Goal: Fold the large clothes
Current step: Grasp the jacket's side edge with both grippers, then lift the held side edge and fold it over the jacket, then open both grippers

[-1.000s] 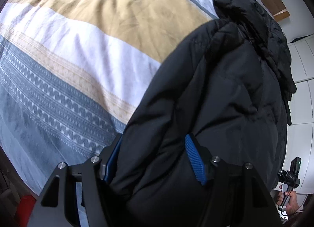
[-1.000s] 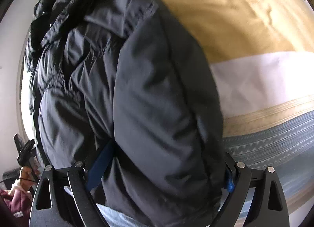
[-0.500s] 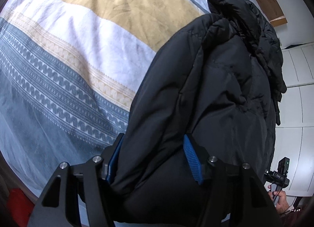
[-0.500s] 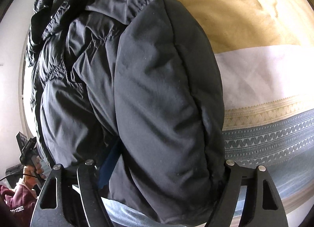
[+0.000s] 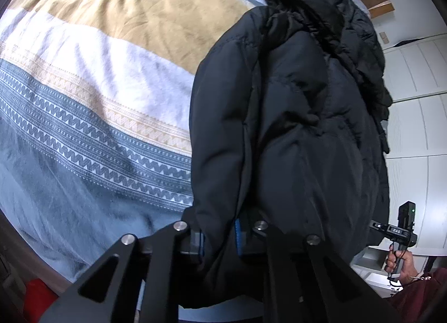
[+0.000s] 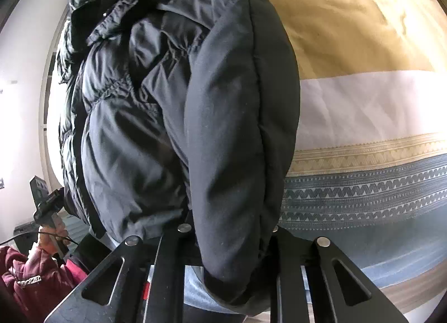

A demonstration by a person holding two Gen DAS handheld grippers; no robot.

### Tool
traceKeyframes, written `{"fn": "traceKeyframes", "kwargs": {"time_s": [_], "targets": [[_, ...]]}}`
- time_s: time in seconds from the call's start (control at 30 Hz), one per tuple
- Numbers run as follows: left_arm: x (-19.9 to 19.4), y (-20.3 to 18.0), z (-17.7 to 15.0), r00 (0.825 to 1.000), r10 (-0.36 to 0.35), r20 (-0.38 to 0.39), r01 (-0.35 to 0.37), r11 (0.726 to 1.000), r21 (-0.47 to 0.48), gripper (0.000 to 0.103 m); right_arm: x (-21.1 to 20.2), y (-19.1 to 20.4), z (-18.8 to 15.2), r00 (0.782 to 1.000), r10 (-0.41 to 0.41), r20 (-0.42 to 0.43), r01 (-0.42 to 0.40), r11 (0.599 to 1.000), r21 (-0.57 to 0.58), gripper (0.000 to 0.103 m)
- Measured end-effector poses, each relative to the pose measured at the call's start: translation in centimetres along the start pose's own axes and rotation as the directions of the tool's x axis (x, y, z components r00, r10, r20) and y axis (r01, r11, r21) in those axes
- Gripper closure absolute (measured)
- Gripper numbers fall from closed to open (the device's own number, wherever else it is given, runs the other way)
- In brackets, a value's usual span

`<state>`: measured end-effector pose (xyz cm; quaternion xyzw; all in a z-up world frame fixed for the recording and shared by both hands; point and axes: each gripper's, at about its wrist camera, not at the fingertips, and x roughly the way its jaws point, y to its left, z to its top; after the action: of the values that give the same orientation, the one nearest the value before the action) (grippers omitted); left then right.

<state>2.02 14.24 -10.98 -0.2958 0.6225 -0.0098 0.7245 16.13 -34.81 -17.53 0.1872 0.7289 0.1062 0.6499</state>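
The black puffer jacket (image 5: 293,127) lies bunched on the striped duvet (image 5: 97,94) at the bed's edge. My left gripper (image 5: 219,235) is closing, its blue pads pinching a fold of jacket. My right gripper (image 6: 232,242) is closing too, fabric clamped between its jaws.

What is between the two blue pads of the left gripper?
A fold of the black puffer jacket, near its edge; the left gripper is closing on it. The left wrist view shows this.
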Motion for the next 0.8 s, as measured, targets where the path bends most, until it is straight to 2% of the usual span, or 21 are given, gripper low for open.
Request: {"fn": "traceKeyframes", "kwargs": {"time_s": [0.3, 0.43, 0.57, 0.8], "targets": [[-3.2, -2.2, 1.2, 0.996, -0.089, 0.024, 0.088, 0.995, 0.04, 0.092, -2.3, 3.3, -0.6, 0.999, 0.014, 0.037, -0.012, 0.999, -0.042, 0.092], [-4.5, -3.6, 2.1, 0.99, -0.132, 0.056, 0.129, 0.99, 0.052, 0.092, -5.5, 4.3, 0.3, 0.997, 0.039, 0.067, -0.036, 0.998, -0.054, 0.093], [-6.2, -5.1, 3.8, 0.977, -0.185, 0.106, 0.179, 0.982, 0.065, 0.093, -7.4, 5.1, 0.7, 0.991, 0.082, 0.105, -0.077, 0.995, -0.057, 0.093], [-9.6, -7.6, 8.4, 0.94, -0.264, 0.216, 0.242, 0.963, 0.121, 0.093, -12.2, 6.7, 2.7, 0.967, 0.141, 0.214, -0.127, 0.989, -0.078, 0.094]]}}
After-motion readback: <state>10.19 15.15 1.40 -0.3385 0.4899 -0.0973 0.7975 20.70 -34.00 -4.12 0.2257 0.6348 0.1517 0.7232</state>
